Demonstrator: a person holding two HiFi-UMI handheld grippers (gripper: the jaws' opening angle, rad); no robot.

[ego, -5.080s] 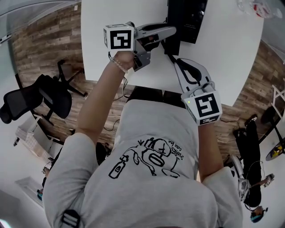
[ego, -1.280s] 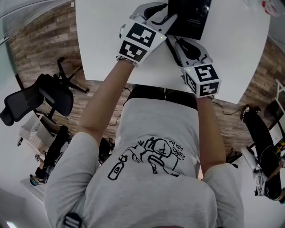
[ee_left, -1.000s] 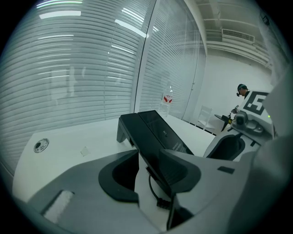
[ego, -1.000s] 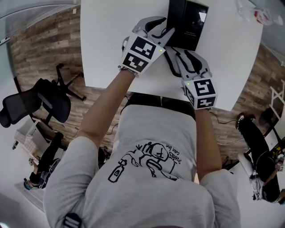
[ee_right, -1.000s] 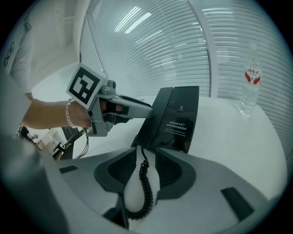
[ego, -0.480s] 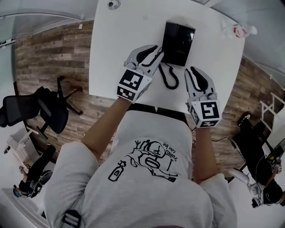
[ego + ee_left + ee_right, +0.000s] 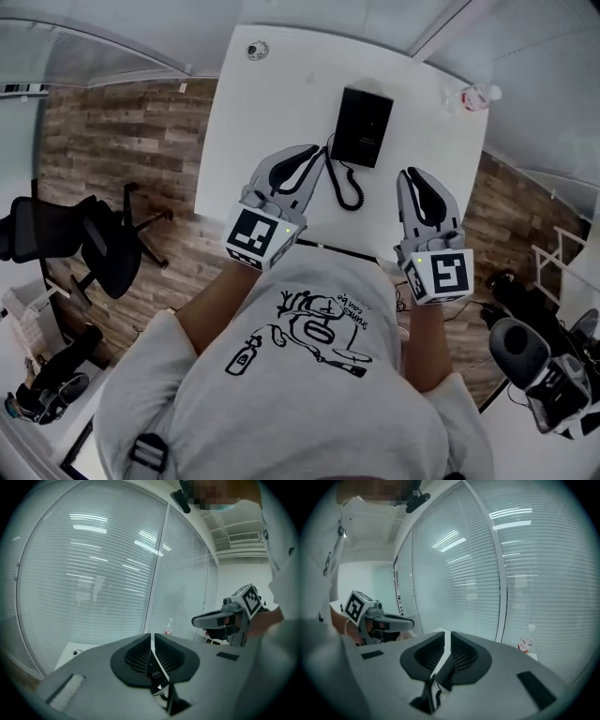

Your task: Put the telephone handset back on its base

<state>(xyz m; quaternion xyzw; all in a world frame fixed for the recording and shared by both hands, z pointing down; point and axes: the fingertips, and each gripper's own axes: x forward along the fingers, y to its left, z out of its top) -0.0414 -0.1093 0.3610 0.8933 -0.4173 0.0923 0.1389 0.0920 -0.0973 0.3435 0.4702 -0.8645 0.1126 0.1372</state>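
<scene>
The white table (image 7: 272, 103) fills the middle of the head view, on a wood-plank floor. The person's grey printed T-shirt (image 7: 309, 375) is at the table's near edge. A black office chair (image 7: 98, 234) stands well off the table's left side.

The left gripper (image 7: 312, 155) and the right gripper (image 7: 411, 176) both hang over the table's near edge, left and right of centre, apart from each other and touching nothing on the table. The left gripper's jaws have just been closing; they now stand pressed together with nothing between them. The right gripper's jaws are likewise together and empty.

The black telephone (image 7: 367, 127) sits on the table right of centre, beyond both grippers. The handset (image 7: 347, 124) seems to lie along the left side of the base, though the two read as one dark block. The coiled cord (image 7: 342, 186) runs from the telephone towards the table's near edge, between the grippers.

A small plastic bottle (image 7: 472, 97) lies at the table's far right corner, and a small round thing (image 7: 255, 49) sits at its far left corner.
</scene>
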